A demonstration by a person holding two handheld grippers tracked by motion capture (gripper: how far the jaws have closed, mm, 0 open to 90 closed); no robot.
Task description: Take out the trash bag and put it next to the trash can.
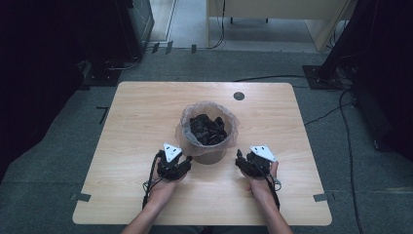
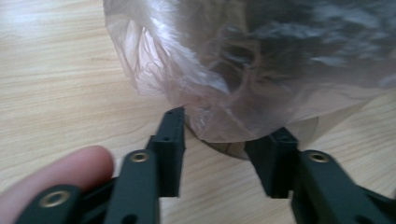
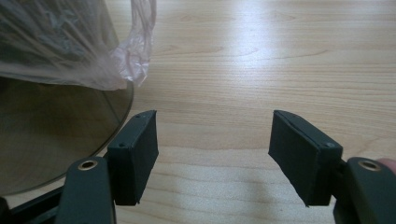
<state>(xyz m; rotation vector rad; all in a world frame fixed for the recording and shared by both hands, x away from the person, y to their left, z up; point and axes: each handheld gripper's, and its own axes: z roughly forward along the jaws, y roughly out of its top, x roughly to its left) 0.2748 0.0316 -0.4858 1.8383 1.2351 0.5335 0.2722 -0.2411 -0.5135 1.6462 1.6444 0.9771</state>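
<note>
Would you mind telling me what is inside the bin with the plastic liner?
The bin holds a clear liner with crumpled black pieces heaped inside; whatever lies beneath them is covered.

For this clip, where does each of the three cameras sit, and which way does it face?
High view: above the person's side, looking forward and down on the table; both forearms, left gripper, right gripper show.
Left gripper view: rides the left gripper, faces the bag's hanging edge between its jaws; a fingertip shows.
Right gripper view: rides the right gripper, faces bare table beside the bin; open jaws show.
All three share the bagged bin.
</note>
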